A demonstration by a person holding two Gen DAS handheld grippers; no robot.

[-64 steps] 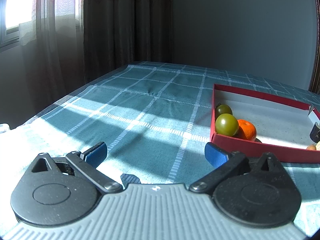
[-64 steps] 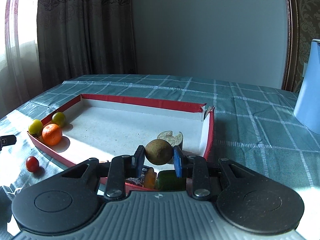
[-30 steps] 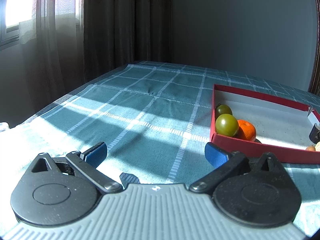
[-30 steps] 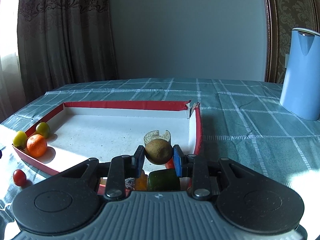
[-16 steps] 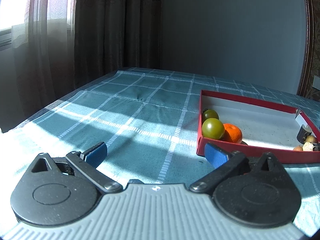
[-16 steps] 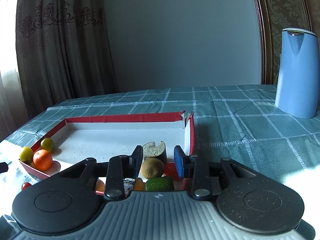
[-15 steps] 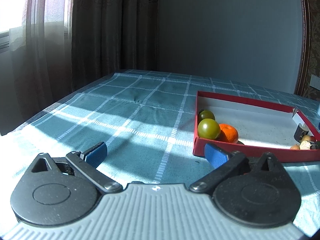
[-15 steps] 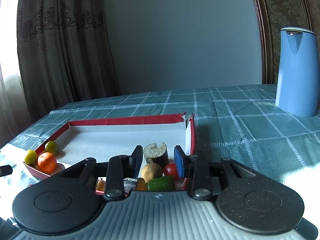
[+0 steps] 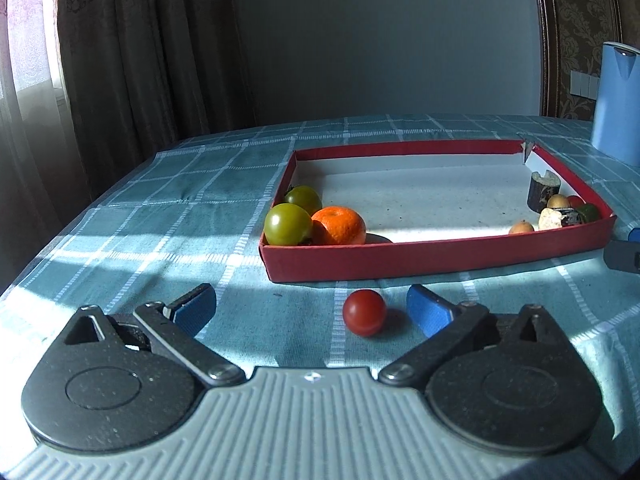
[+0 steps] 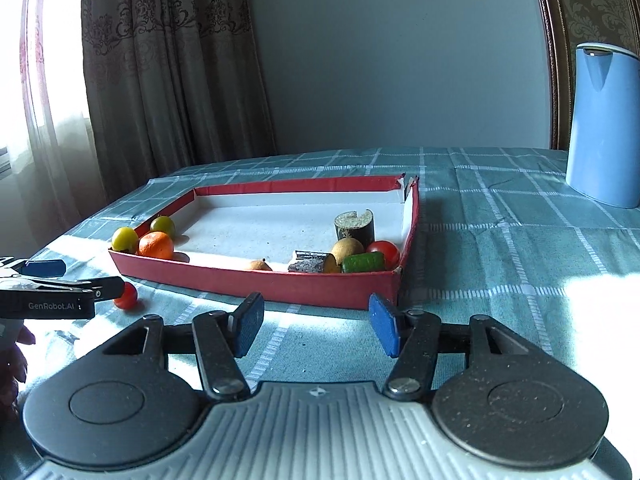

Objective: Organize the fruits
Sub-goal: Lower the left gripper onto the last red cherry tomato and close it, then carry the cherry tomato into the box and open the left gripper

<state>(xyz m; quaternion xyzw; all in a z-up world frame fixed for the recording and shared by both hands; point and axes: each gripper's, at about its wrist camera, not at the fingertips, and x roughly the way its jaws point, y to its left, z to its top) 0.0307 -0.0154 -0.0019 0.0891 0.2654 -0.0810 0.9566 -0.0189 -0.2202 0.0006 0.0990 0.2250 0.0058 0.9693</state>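
Checked teal tablecloth [image 9: 160, 208], sun-striped. Red tomato [image 9: 364, 312] sits outside the red tray [image 9: 440, 258], between my left gripper's [image 9: 310, 312] spread, closing jaws, nearer the right pad. I centre first, pinch gently. Right gripper [image 10: 316, 326] empty, opening.

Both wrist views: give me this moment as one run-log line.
left gripper: closing, red tomato between jaws, untouched | right gripper: opening, empty | red tray: holds other fruits | tomato on tablecloth

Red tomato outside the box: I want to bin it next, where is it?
Left wrist view: the red tomato lies on the tablecloth just before the red box, between the left gripper fingers, nearer the right one.
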